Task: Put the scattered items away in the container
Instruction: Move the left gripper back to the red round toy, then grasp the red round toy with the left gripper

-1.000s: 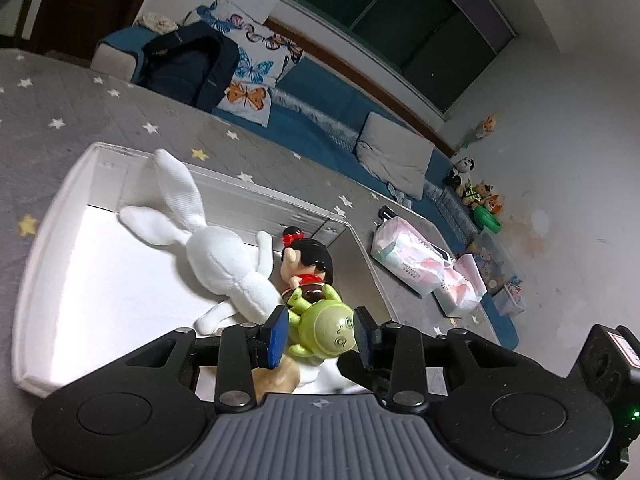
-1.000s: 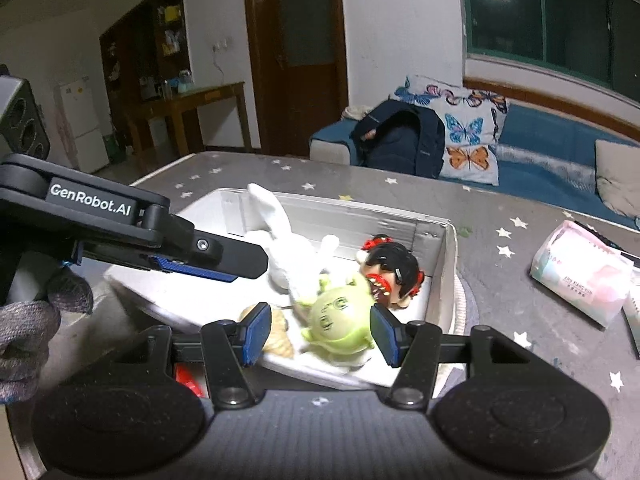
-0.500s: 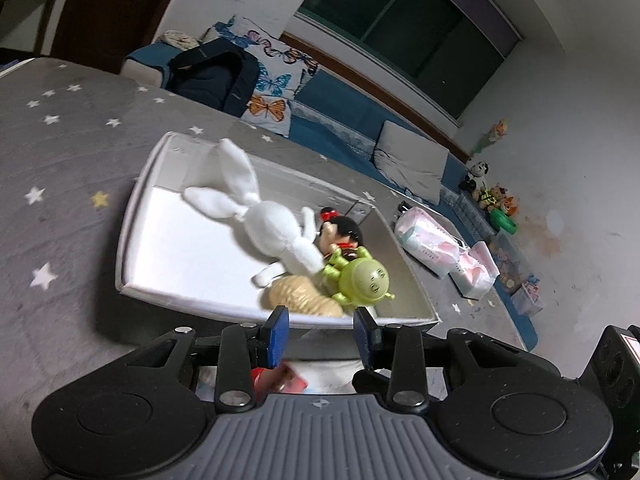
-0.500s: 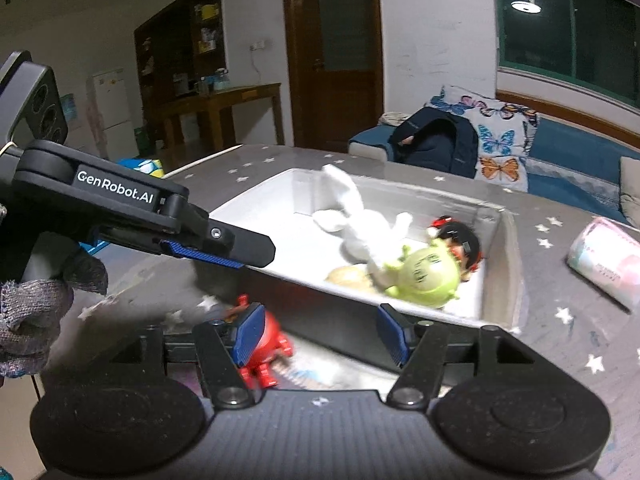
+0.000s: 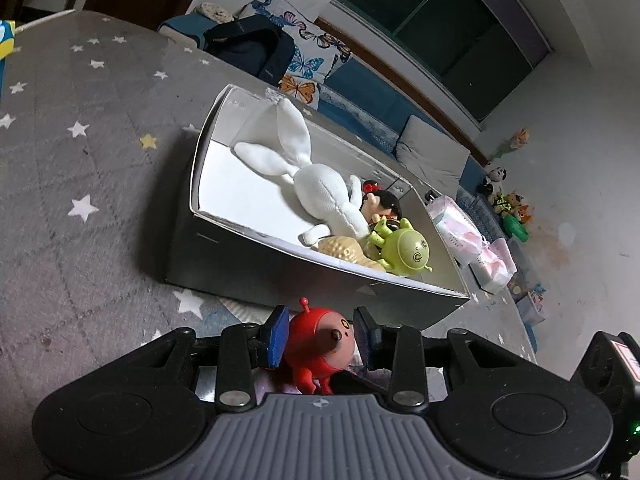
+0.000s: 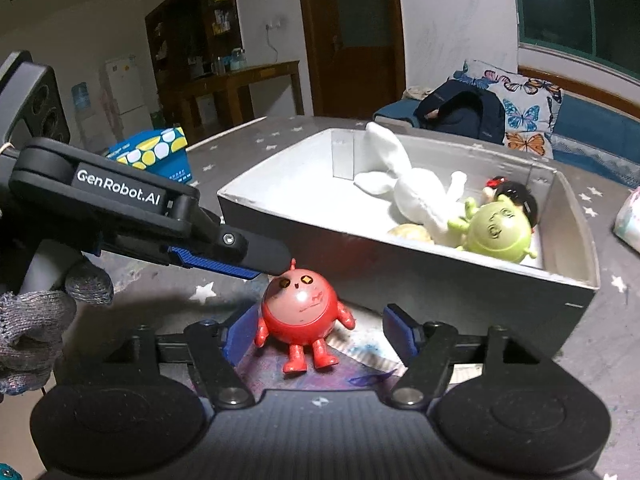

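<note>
A round red toy figure (image 5: 320,346) (image 6: 302,312) lies on the grey star mat in front of the grey box (image 5: 240,264) (image 6: 440,272). My left gripper (image 5: 322,334) has its blue pads on either side of the red toy, open, close to its sides. My right gripper (image 6: 320,334) is open wide around the same toy from the other side. The box holds a white plush rabbit (image 5: 316,188) (image 6: 416,196), a green toy (image 5: 406,250) (image 6: 498,232), a black-haired doll (image 5: 382,202) (image 6: 516,196) and a tan item (image 5: 340,248).
Pink tissue packs (image 5: 468,236) lie on the mat right of the box. A blue and yellow box (image 6: 152,152) stands at the mat's far left. A sofa with a dark backpack (image 5: 248,50) and butterfly cushions is behind.
Both grippers have drawn back from over the box and come down in front of it; the red toy now lies between the fingers of each.
</note>
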### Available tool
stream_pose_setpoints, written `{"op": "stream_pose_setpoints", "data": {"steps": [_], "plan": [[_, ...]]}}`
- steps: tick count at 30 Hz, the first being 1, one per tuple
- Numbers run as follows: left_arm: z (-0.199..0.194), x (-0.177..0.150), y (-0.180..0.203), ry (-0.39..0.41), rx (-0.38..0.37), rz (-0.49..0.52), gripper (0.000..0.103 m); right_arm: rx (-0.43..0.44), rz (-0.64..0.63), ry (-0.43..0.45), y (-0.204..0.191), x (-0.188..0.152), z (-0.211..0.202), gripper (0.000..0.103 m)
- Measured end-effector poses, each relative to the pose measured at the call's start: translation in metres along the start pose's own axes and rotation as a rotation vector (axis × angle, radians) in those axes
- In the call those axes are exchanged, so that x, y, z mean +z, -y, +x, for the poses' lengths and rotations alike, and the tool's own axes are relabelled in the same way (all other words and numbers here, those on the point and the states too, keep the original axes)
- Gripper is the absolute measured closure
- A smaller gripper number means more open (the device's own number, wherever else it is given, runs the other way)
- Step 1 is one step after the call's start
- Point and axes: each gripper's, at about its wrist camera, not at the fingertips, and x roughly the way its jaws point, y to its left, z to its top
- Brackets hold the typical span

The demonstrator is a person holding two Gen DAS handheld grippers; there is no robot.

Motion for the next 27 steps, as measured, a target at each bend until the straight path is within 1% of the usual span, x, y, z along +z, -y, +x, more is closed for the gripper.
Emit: {"op": "stream_pose_setpoints", "data": {"steps": [6,13,14,16,17,21,23,27], "plan": [[0.007,-0.002,-0.004,-0.024,-0.016,-0.024,0.065,0.010,0.011,-0.022,0.003,-0.002,0.013,0.032],[0.011,-0.002,-0.012,-0.032,-0.021,-0.057,0.065,0.029,0.003,-0.031,0.000,-0.001,0.023,0.033],[0.011,-0.002,-0.013,-0.031,-0.023,-0.060,0.065,0.034,0.002,-0.034,-0.001,-0.001,0.024,0.034],[0.011,-0.002,-0.013,-0.030,-0.025,-0.061,0.065,0.045,0.001,-0.039,-0.003,-0.001,0.025,0.041],[0.011,-0.002,-0.013,-0.029,-0.026,-0.060,0.065,0.053,0.001,-0.040,-0.004,-0.001,0.026,0.043],[0.011,-0.002,-0.014,-0.031,-0.029,-0.058,0.064,0.043,-0.005,-0.043,-0.008,-0.001,0.025,0.044],[0.010,-0.003,-0.016,-0.033,-0.030,-0.064,0.064,0.042,0.002,-0.039,-0.008,-0.001,0.023,0.049],[0.008,-0.004,-0.016,-0.044,-0.037,-0.071,0.065,0.041,0.000,-0.044,-0.009,-0.001,0.020,0.049]]}}
